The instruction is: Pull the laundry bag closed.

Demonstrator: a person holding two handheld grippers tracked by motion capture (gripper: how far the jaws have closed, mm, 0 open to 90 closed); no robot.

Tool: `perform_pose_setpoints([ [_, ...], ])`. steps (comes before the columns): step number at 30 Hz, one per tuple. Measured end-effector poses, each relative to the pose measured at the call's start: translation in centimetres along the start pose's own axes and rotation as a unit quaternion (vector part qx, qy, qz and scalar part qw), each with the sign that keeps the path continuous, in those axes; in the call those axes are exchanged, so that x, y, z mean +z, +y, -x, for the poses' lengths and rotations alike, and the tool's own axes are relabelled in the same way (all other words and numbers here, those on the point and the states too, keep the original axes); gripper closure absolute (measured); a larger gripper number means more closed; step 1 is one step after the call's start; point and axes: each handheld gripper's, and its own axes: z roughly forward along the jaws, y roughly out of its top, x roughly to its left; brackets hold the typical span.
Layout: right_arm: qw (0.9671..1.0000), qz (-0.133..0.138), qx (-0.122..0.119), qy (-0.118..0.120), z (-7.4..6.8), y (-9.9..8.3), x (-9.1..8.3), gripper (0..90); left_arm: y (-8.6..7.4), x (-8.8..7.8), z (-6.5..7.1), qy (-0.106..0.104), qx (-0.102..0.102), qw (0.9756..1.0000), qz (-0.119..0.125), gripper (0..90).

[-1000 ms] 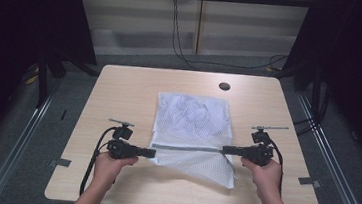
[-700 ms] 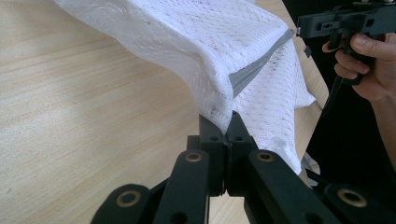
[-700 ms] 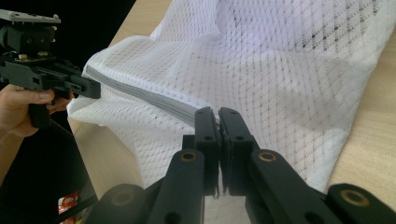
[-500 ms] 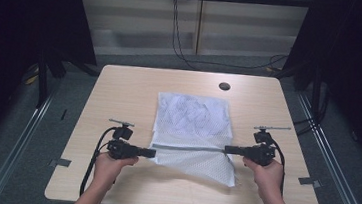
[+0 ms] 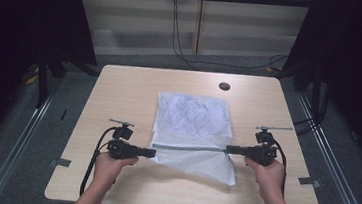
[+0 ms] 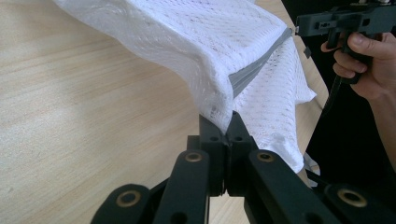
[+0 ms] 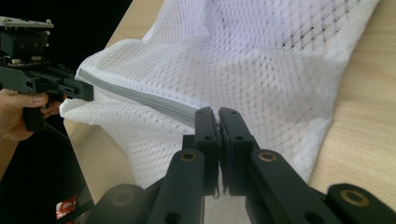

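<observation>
On the near half of the wooden table (image 5: 120, 86), seen from the high view, a white mesh laundry bag (image 5: 192, 118) lies lengthwise, its far part flat on the wood and its near part raised. At left, the left gripper (image 5: 150, 153) pinches one end of the bag's grey zipper band (image 5: 189, 147); in the left gripper view its jaws are pressed together on a bunched corner of mesh (image 6: 219, 112). Across the middle, the band runs nearly taut between the two tools, and the netting below it hangs in a loose flap toward the near table edge. At right, the right gripper (image 5: 229, 149) clamps the other end, its jaws closed on the band (image 7: 154, 100) in the right gripper view. Judged from this arrangement, grasping and lifting the bag by its zipper edge is accomplished; spreading, folding or repositioning appears to remain. The fabric is translucent, fine-holed, and creased at its far end.
</observation>
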Motion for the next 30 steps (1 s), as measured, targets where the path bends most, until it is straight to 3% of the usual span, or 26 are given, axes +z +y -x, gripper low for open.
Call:
perform_pose_setpoints([
  [30, 0.9999, 0.008, 0.008, -0.013, 0.79, 0.04, -0.78, 87.1, -0.06, -0.69, -0.43, 0.007, 0.000, 0.9999, 0.008, 89.5],
])
